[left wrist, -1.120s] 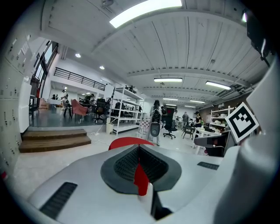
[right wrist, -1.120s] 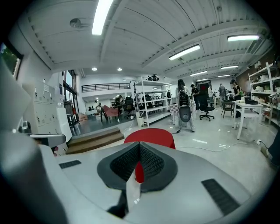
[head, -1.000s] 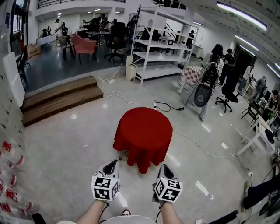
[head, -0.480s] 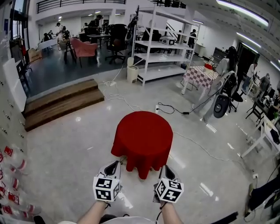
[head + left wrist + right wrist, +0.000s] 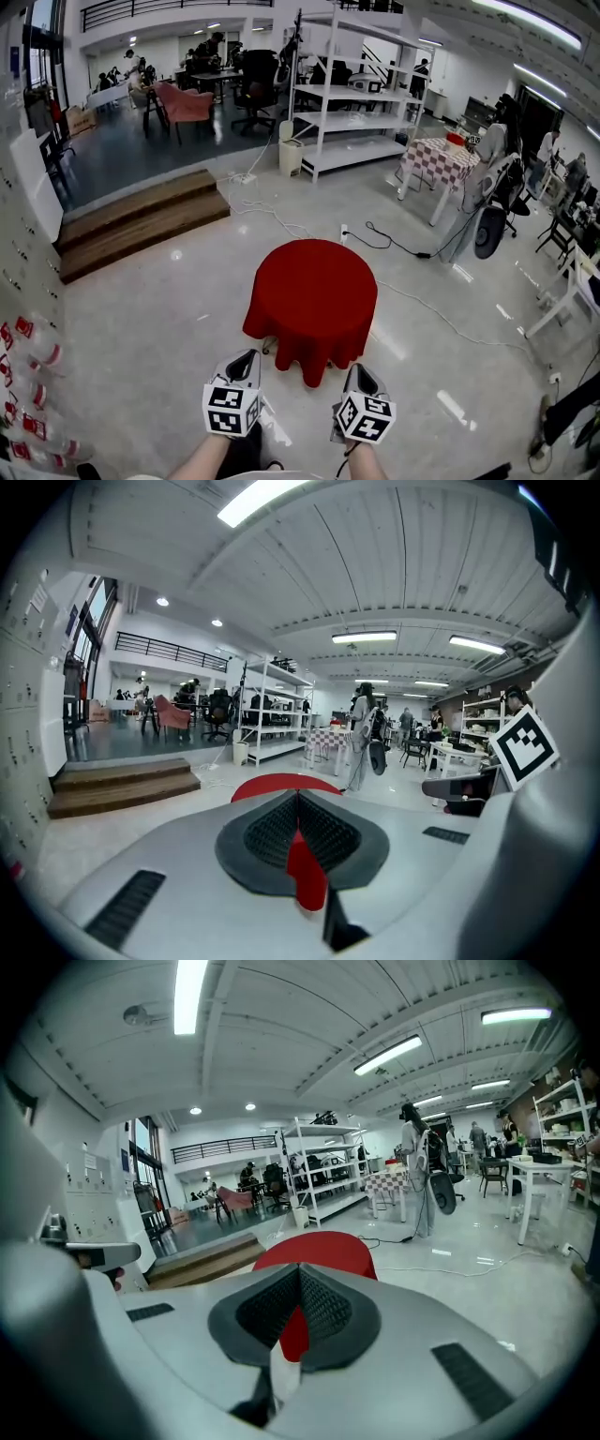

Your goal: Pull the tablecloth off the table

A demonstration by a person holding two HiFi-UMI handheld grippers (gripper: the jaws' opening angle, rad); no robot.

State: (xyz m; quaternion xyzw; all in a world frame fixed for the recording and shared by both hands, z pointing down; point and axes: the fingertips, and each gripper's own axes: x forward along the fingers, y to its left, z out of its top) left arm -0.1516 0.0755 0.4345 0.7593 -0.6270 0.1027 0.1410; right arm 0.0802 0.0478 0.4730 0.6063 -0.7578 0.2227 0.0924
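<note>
The left gripper [image 5: 247, 356] is pressing its dark ribbed jaws fully together on nothing, and the right gripper [image 5: 360, 371] is doing the same. The red sliver showing through each jaw slit is only the distant cloth. Both are hovering side by side, low and well short of the red fabric tablecloth [image 5: 314, 291], which is draping over a round table and hanging in soft folds almost to the glossy grey floor [image 5: 141, 319]. With the jaws clenched like this, a reach at the hem would only be pushing the folds away, so they need opening first. A one-sided or upward tug is likely to be dragging the table along or tipping it. I cannot judge how heavy the table is, since the cloth is hiding it. A thin white cable [image 5: 450, 323] is trailing across the floor right of the table, a snag risk for feet or falling cloth.
</note>
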